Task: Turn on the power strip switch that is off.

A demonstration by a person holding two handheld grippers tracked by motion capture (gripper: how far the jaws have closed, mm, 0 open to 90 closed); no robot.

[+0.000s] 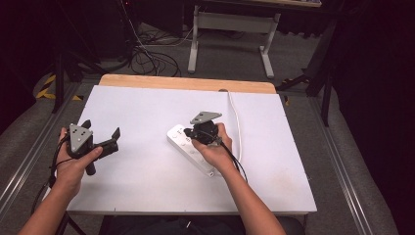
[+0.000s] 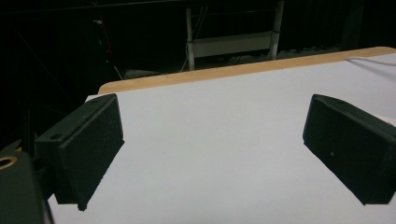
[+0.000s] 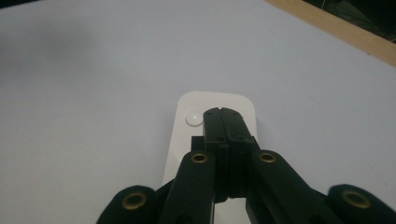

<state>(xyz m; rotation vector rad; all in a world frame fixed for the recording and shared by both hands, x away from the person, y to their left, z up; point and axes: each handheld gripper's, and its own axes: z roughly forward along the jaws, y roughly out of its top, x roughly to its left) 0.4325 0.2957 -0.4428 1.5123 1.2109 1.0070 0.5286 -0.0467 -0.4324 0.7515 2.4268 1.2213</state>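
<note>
A white power strip (image 1: 182, 140) lies aslant near the middle of the white table top (image 1: 147, 171), its white cord (image 1: 236, 117) running to the far edge. My right gripper (image 1: 190, 132) is over the strip's far-left end, jaws shut with nothing between them. In the right gripper view the closed tips (image 3: 223, 113) sit right beside the round white button (image 3: 193, 118) at the strip's rounded end (image 3: 238, 100); whether they touch it I cannot tell. My left gripper (image 1: 102, 134) is held at the left of the table, open and empty, its black pads (image 2: 93, 144) wide apart over bare board.
The white board rests on a wooden table whose bare strip (image 1: 186, 82) shows along the far edge. Beyond it are a grey table frame (image 1: 232, 29) and loose cables (image 1: 147, 54) on the floor. Metal rails (image 1: 342, 161) run along both sides.
</note>
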